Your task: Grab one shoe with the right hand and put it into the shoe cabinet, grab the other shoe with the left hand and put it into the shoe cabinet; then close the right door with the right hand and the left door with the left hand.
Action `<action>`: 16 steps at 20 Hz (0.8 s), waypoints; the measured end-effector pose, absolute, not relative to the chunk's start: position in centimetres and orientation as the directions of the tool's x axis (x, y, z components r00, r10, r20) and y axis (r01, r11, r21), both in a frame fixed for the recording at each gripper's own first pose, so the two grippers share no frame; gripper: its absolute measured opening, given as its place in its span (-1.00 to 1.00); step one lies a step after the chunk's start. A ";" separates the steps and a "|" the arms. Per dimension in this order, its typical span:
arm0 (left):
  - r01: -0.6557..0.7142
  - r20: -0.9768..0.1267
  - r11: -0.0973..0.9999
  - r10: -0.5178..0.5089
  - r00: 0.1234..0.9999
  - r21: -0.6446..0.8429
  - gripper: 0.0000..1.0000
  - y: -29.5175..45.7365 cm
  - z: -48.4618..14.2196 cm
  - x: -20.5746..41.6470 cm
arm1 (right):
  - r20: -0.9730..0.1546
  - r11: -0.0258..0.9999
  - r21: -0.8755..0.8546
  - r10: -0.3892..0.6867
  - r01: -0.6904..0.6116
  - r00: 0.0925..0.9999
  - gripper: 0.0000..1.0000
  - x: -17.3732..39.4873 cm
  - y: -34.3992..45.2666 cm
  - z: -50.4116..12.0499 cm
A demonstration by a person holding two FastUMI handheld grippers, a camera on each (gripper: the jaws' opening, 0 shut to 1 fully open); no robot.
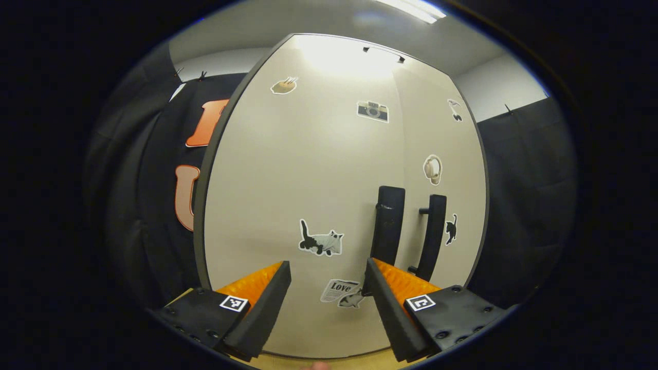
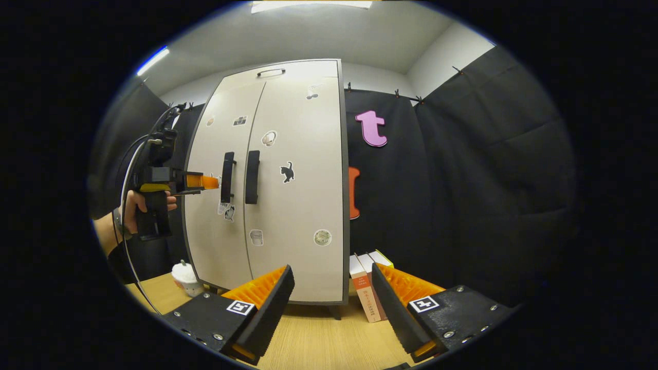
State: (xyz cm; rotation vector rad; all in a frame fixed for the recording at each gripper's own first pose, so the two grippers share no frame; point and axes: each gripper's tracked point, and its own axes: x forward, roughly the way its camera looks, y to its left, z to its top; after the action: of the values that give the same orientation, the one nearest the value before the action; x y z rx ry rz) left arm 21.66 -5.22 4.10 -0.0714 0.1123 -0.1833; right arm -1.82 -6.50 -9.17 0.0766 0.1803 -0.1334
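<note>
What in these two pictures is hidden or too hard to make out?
- Shoes: both views, behind the closed white two-door shoe cabinet.
- Small white object by the cabinet's base: right gripper view, too small to identify.
- Left hand-held gripper touching the left door: right gripper view, too small.

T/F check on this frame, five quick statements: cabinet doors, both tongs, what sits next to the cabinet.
1. Both doors of the shoe cabinet look shut. True.
2. The left tongs are clamped around the left door handle. False: they are open, with the fingertips by the left door just beside that handle.
3. The right tongs hold a shoe. False: they are open and hold nothing.
4. Boxes stand on the table to the right of the cabinet. True.
5. The right door hangs wide open. False: it lies flush with the left door.
</note>
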 end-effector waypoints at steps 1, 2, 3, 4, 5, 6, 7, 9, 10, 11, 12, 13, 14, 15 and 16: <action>0.178 -0.102 0.982 -0.183 0.978 -0.063 0.86 -5.3 4.6 20.6 | -0.178 0.989 0.065 -0.121 0.135 0.977 0.87 -1.7 -6.4 -8.9; 0.178 -0.098 0.983 -0.182 0.978 -0.052 0.92 -5.3 5.0 19.3 | -0.170 0.989 0.066 -0.116 0.129 0.978 0.87 -1.6 -6.1 -8.7; 0.182 -0.093 0.982 -0.186 0.978 -0.045 0.92 -5.5 5.3 17.8 | -0.168 0.990 0.070 -0.108 0.122 0.980 0.87 -1.9 -5.8 -8.4; 0.182 -0.094 0.982 -0.185 0.978 -0.040 0.92 -5.4 5.5 16.2 | -0.168 0.991 0.078 -0.098 0.112 0.981 0.87 -2.0 -5.4 -8.2; 0.178 -0.096 0.983 -0.181 0.979 -0.042 0.86 -5.3 5.5 14.6 | -0.168 0.991 0.091 -0.085 0.101 0.982 0.87 -2.0 -5.0 -8.3; 0.180 -0.100 0.982 -0.184 0.978 -0.049 0.92 -5.4 5.3 13.0 | -0.170 0.990 0.102 -0.076 0.094 0.983 0.87 -1.9 -4.6 -8.3; 0.179 -0.102 0.983 -0.183 0.978 -0.047 0.92 -5.2 5.1 11.5 | -0.169 0.990 0.107 -0.068 0.087 0.983 0.87 -1.9 -4.3 -8.2; 0.164 -0.093 0.986 -0.166 0.982 -0.032 0.92 -4.3 4.6 8.9 | -0.171 0.992 0.108 -0.052 0.071 0.984 0.87 -1.9 -3.6 -8.3; 0.152 -0.097 0.988 -0.154 0.983 -0.027 0.92 -3.8 4.0 7.5 | -0.172 0.992 0.108 -0.044 0.063 0.984 0.87 -1.9 -3.4 -8.3; 0.142 -0.100 0.990 -0.144 0.984 -0.024 0.92 -3.4 3.4 6.3 | -0.172 0.992 0.110 -0.037 0.056 0.984 0.87 -2.0 -3.0 -8.4; 0.134 -0.108 0.991 -0.136 0.985 -0.024 0.92 -3.2 2.7 5.3 | -0.171 0.992 0.113 -0.028 0.048 0.985 0.87 -2.0 -2.6 -8.4; 0.126 -0.117 0.992 -0.129 0.985 -0.028 0.92 -3.0 2.1 4.3 | -0.172 0.992 0.115 -0.024 0.044 0.985 0.87 -2.1 -2.3 -8.4; 0.117 -0.131 0.993 -0.120 0.984 -0.035 0.92 -2.8 1.2 3.3 | -0.172 0.992 0.117 -0.018 0.038 0.985 0.87 -2.2 -2.0 -8.4; 0.109 -0.136 0.993 -0.114 0.984 -0.045 0.92 -2.6 0.6 2.4 | -0.171 0.992 0.119 -0.013 0.033 0.985 0.87 -2.2 -1.8 -8.4; 0.099 -0.137 0.994 -0.105 0.985 -0.051 0.92 -2.5 0.0 1.6 | -0.167 0.992 0.120 -0.009 0.029 0.986 0.87 -2.3 -1.5 -8.4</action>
State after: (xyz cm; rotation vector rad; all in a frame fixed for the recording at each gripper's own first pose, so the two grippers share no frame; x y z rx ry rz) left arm 1.63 -2.48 -0.04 -0.0440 0.1404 -0.1022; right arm -2.30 -1.49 -8.35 0.1224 0.1675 -0.0193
